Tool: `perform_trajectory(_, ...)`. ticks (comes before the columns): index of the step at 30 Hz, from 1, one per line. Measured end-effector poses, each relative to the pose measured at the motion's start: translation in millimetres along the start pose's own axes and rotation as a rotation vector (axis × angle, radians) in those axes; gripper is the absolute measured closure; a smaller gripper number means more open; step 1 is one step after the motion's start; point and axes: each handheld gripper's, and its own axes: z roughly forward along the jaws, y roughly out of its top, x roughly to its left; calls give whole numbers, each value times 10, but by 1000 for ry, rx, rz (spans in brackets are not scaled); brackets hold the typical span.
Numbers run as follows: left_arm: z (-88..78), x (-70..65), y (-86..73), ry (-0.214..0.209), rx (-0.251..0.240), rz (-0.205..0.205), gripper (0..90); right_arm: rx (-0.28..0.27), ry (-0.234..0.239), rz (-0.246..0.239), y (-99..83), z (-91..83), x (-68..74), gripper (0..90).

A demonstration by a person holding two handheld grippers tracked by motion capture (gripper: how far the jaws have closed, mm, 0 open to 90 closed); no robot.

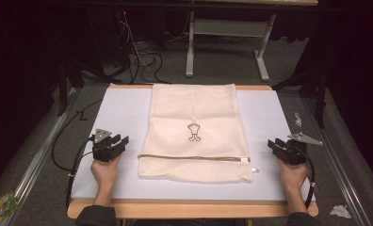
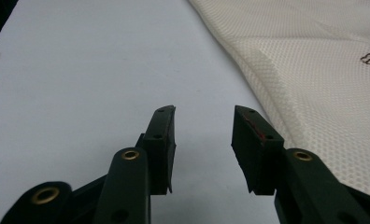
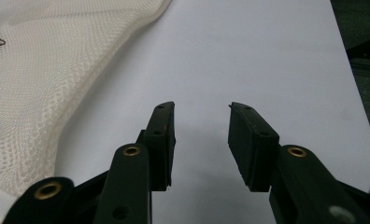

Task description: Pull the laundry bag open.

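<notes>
A cream mesh laundry bag (image 1: pixel 194 132) lies flat in the middle of the white table mat (image 1: pixel 121 108), with a small dark printed figure (image 1: pixel 193 132) on it and a zipper band (image 1: pixel 194 158) across its near part. My left gripper (image 1: pixel 120 142) rests on the mat just left of the bag, open, with nothing between its jaws. In the left gripper view the mesh bag (image 2: pixel 314 70) lies to the right of the left gripper (image 2: pixel 204 114). My right gripper (image 1: pixel 275 145) sits right of the bag, open and empty. In the right gripper view the bag (image 3: pixel 43 79) is left of the right gripper (image 3: pixel 202 112).
The wooden table edge (image 1: pixel 194 209) runs along the front. Metal rails (image 1: pixel 38 160) flank the table. Cables (image 1: pixel 142 56) and a white frame (image 1: pixel 227 28) stand on the floor behind. A green packet (image 1: pixel 0 207) and a crumpled scrap (image 1: pixel 340 211) lie on the floor.
</notes>
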Motion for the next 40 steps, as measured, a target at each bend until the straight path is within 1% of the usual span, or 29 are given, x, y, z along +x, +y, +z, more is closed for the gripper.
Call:
perform_trajectory(5,28,-5,-44,6,5,3,595,5,0,-6,-12,35,17,618)
perform_trajectory(9,60,-7,-69,11,15,9,594,3,5,0,-12,44,29,613)
perform_trajectory(11,51,-6,-71,11,7,11,592,5,6,4,-15,53,32,612)
perform_trajectory(14,48,-2,-82,9,-3,3,587,5,5,-1,-27,67,28,611)
perform_trajectory(16,50,-3,-85,7,2,6,583,6,3,11,-47,74,34,610)
perform_trajectory(17,50,-5,-86,5,3,5,578,3,3,5,-58,82,28,608)
perform_trajectory(19,48,-4,-89,0,1,7,568,3,1,9,-66,85,31,604)
perform_trajectory(22,38,-14,-97,8,-7,17,554,-3,3,6,-74,81,41,595)
perform_trajectory(26,30,-32,-108,2,-15,35,537,12,-3,-16,-81,90,75,571)
perform_trajectory(30,14,-57,-120,5,-20,54,531,42,-35,-65,-78,120,133,555)
perform_trajectory(33,13,-58,-121,6,-16,54,529,48,-52,-94,-80,133,163,547)
perform_trajectory(35,17,-55,-120,6,-13,50,526,50,-53,-101,-80,137,162,541)
perform_trajectory(40,25,-49,-118,2,-7,46,517,53,-52,-77,-82,133,159,511)
